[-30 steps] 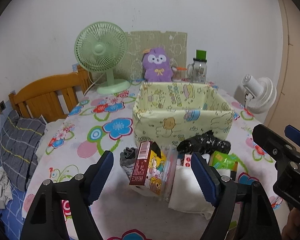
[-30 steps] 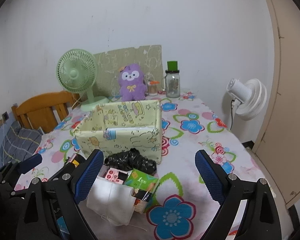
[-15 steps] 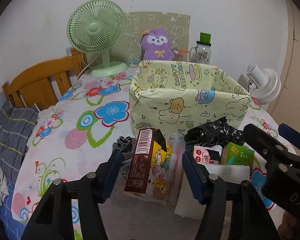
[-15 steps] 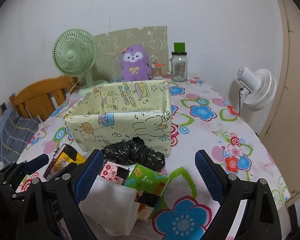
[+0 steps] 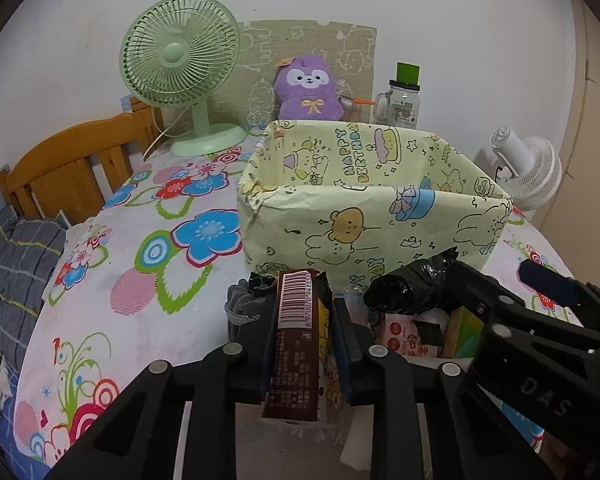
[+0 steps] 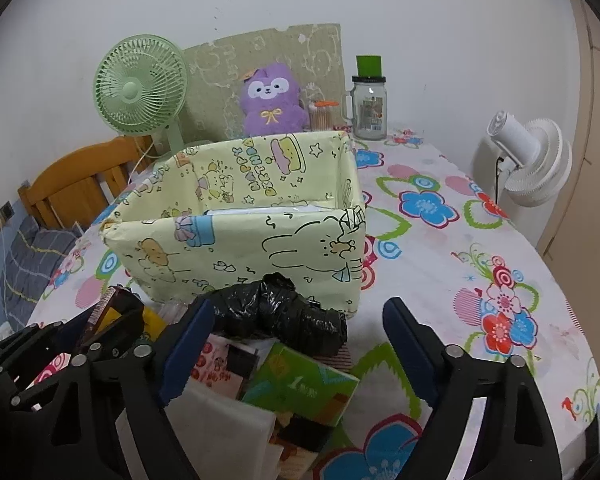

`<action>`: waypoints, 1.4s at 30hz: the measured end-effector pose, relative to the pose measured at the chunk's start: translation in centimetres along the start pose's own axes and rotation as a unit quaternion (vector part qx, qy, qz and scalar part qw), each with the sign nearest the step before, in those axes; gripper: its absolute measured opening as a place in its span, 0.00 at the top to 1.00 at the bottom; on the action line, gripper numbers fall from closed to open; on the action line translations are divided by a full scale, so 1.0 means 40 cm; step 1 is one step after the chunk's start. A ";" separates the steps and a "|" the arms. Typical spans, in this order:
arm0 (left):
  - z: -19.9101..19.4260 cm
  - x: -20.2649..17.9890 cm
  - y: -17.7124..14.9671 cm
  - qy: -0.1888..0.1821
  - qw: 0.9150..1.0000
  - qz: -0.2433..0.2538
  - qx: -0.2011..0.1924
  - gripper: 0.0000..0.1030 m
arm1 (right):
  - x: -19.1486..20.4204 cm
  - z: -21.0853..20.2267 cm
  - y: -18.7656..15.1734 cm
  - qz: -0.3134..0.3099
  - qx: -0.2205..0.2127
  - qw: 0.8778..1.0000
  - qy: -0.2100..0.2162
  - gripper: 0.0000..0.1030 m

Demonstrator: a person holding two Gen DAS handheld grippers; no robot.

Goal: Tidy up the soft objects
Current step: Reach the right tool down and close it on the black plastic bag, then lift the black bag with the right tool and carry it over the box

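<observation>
1. Left gripper: jaws have just been closing and now clamp a dark brown snack packet w/ white barcode label, pads pressed on both its sides; packet stands upright between them.
2. Right gripper: jaws wide, have just narrowed a bit, nothing gripped. Between them lie a crumpled black plastic bag and, nearer the camera, a green tissue pack.
3. Just beyond both grippers: pale yellow paper-wrapped box w/ cartoon print, open top, touching the black bag.
4. Left of left gripper's tips: small grey cloth item, beside the packet.
5. Under right gripper's left finger: white folded cloth.
6. All on floral tablecloth. Far behind the box: green desk fan, purple plush toy.
</observation>
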State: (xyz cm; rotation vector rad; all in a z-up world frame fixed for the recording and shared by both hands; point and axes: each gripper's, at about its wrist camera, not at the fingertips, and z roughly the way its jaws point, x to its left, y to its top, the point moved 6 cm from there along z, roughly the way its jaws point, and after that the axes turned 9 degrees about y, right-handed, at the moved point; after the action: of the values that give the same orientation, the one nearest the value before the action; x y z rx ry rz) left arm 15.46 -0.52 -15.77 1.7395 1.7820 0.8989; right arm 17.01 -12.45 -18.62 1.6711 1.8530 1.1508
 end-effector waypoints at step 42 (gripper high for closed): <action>-0.117 -0.046 0.082 -0.016 0.999 0.004 -0.051 0.81 | 0.007 -0.095 0.052 0.002 -0.029 1.000 0.010 0.67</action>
State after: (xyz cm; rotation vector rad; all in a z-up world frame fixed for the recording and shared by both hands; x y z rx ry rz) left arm 14.33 -2.99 -10.44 1.6878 1.6805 0.9442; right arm 15.44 -13.47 -14.72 1.6384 1.8109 1.2156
